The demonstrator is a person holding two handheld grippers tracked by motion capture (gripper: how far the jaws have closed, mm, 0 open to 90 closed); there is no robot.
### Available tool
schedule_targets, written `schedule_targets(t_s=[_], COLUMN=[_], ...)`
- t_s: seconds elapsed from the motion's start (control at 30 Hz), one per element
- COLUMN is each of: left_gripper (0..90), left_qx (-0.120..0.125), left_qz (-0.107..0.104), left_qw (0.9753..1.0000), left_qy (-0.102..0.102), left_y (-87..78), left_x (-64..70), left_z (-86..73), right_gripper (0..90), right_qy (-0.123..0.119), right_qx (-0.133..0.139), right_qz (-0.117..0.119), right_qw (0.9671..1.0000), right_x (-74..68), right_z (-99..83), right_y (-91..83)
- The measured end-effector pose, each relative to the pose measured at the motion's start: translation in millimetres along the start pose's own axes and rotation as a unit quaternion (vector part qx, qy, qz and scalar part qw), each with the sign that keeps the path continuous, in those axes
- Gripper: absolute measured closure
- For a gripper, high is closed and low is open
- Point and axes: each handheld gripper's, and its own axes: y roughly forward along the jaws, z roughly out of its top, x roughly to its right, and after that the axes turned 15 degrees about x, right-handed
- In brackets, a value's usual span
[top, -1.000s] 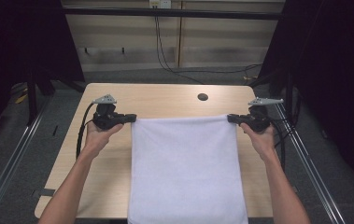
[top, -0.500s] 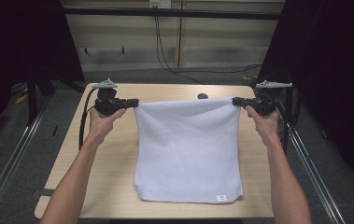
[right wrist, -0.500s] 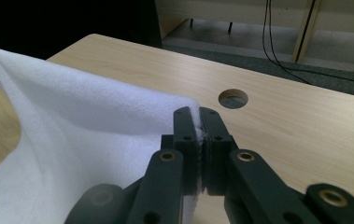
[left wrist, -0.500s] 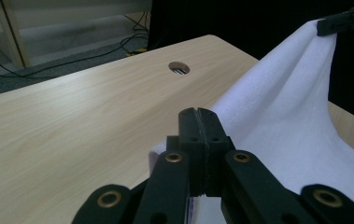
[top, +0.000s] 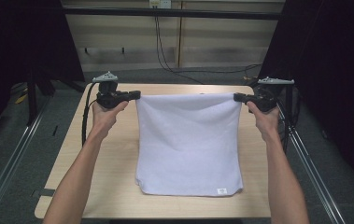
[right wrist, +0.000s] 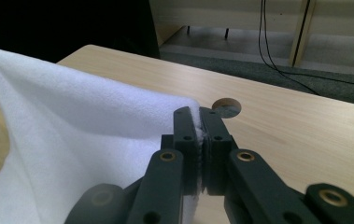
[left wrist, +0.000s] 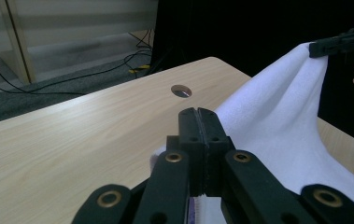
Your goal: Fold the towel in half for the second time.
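Both grippers, left gripper (top: 136, 95) and right gripper (top: 237, 97), are clamping the white towel (top: 188, 144) corners, dragging it farther up the table (top: 118, 186), flattening it.

A white cloth (top: 188, 144) of soft, fleecy fabric is seen, its surface matt and finely napped, with a small sewn label at one lower corner. The worktop (top: 114, 186) is faced in pale wood-grain laminate, smooth with a faint sheen, and a round hole (left wrist: 181, 91) is cut through it. The left gripper (left wrist: 198, 116) and the right gripper (right wrist: 199, 116) are made of matt black plastic, with brass-coloured metal rings set at the pivots; ribbed pads can be made out along the inner faces of the jaws. Grey carpet-like flooring (top: 16, 140) looks rough and dull.
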Motion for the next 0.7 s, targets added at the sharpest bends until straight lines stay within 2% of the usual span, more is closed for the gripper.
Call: schedule_targets(t_s=[0.07,0.17,0.23,0.3,0.4,0.5,0.7], left_gripper=[90.0,90.0,90.0,90.0,90.0,90.0,90.0], left_qx=[0.000,0.002,0.006,0.009,0.008,0.011,0.009], left_qz=[-0.002,-0.008,-0.002,-0.014,-0.022,-0.028,-0.033], left_qw=[1.0000,1.0000,1.0000,0.9999,0.9997,0.9995,0.9991], left_qy=[0.000,-0.004,0.003,-0.002,-0.007,-0.006,0.025], left_y=[-2.1,-7.0,-11.5,-17.6,-26.3,-35.3,-52.6], left_x=[0.5,1.4,5.2,8.8,12.4,18.0,37.2], left_z=[-2.7,-10.0,-15.8,-25.5,-39.1,-45.5,-39.3], right_gripper=[86.6,86.6,86.6,86.6,86.6,86.5,86.5], right_qy=[-0.004,-0.005,-0.008,0.000,-0.010,-0.009,-0.028], right_qx=[-0.005,0.002,0.004,0.015,0.004,0.013,0.012], right_qz=[0.001,0.009,0.015,0.029,0.034,0.045,0.066], right_qw=[1.0000,0.9999,0.9998,0.9995,0.9994,0.9989,0.9974], right_x=[-1.2,-4.3,-7.7,-12.4,-16.7,-19.9,-33.4], right_z=[-1.7,-5.0,-8.2,-16.5,-28.3,-33.1,-31.4], right_y=[-1.1,-6.3,-10.7,-17.2,-25.3,-36.4,-55.2])
